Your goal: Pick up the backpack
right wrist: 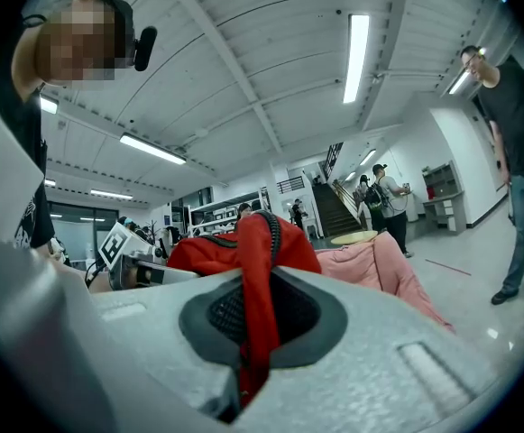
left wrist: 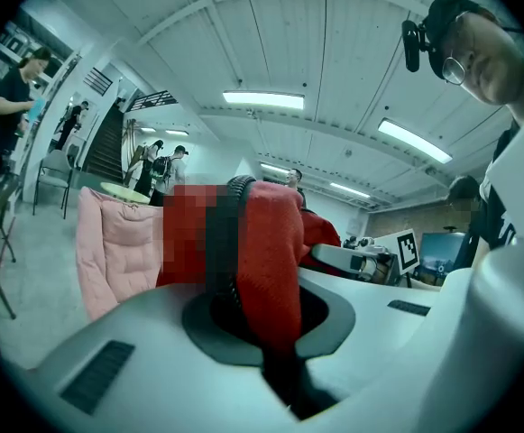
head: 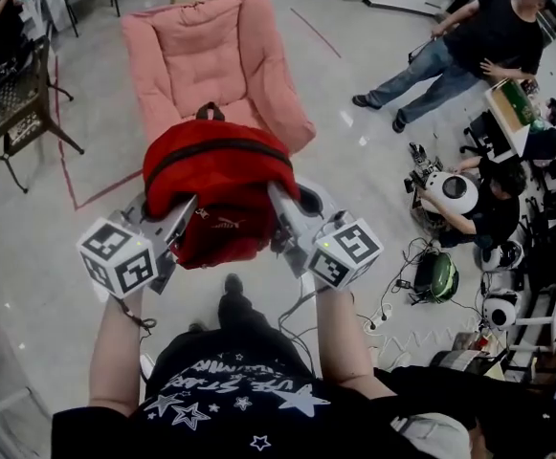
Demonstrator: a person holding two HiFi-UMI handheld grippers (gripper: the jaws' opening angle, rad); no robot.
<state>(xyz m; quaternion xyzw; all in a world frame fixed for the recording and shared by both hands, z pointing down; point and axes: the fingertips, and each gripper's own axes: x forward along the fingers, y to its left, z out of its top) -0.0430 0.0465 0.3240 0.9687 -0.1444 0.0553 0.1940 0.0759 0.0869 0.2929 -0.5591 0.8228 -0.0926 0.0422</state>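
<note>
Jaws of the left gripper (head: pixel 167 220) and the right gripper (head: pixel 292 220) are both clamped on the red backpack (head: pixel 222 185).

Head view: the backpack hangs between the two grippers, clear of the floor (head: pixel 373 161), with one gripper on each side of it. Its black top handle (head: pixel 211 113) points away from the person. A pink armchair (head: pixel 211 55) stands just behind the backpack.

Left gripper view: the jaws are closed on a thick fold of red fabric, which rises from between them beside a black zip strip. The armchair shows at the left. The right gripper shows at the right, beyond the backpack.

Right gripper view: the jaws pinch a narrow upright fold of red fabric edged with black zip. The body of the backpack lies to the left of the fold, and the armchair is behind it at the right.
</note>
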